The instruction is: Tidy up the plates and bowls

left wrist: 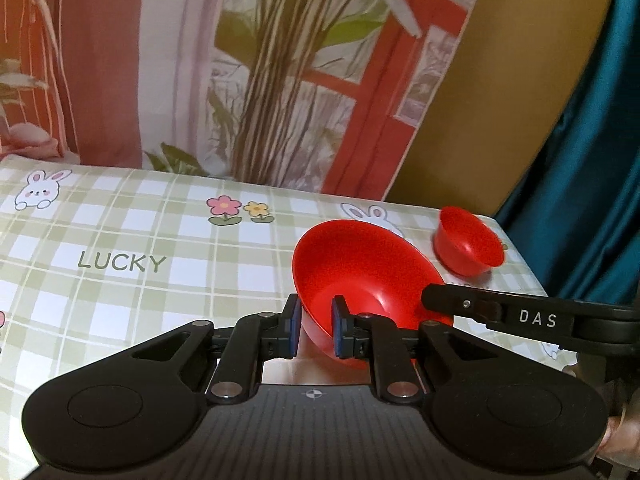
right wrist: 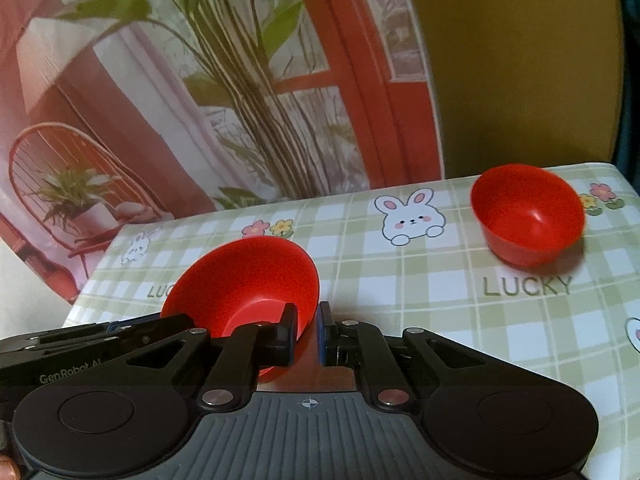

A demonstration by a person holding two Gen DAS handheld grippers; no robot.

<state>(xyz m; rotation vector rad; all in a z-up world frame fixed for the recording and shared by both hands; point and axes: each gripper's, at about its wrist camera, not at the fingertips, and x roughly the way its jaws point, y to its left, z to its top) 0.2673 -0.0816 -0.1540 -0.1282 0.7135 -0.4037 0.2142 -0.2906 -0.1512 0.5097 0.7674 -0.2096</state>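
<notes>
Bowl point(left wrist: 360, 280) underside hidden | both hand-held grippers point(left wrist: 316, 332) point(right wrist: 308, 336) clamp its rim | small bowl point(right wrist: 528, 216) blurred

A wide red bowl point(left wrist: 360, 280), plain and empty, hangs tilted just above the tabletop, its rim pinched on two sides. A smaller, deeper red bowl point(left wrist: 468, 242) sits upright on the tabletop at its 2 o'clock, near but apart.

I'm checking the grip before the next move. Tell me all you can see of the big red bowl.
The big bowl is plain glossy red, plastic-looking, wide, flared and empty. It is tilted. The left gripper and the right gripper each pinch its rim, at different points. Whether it touches the checked tablecloth I cannot tell.
</notes>
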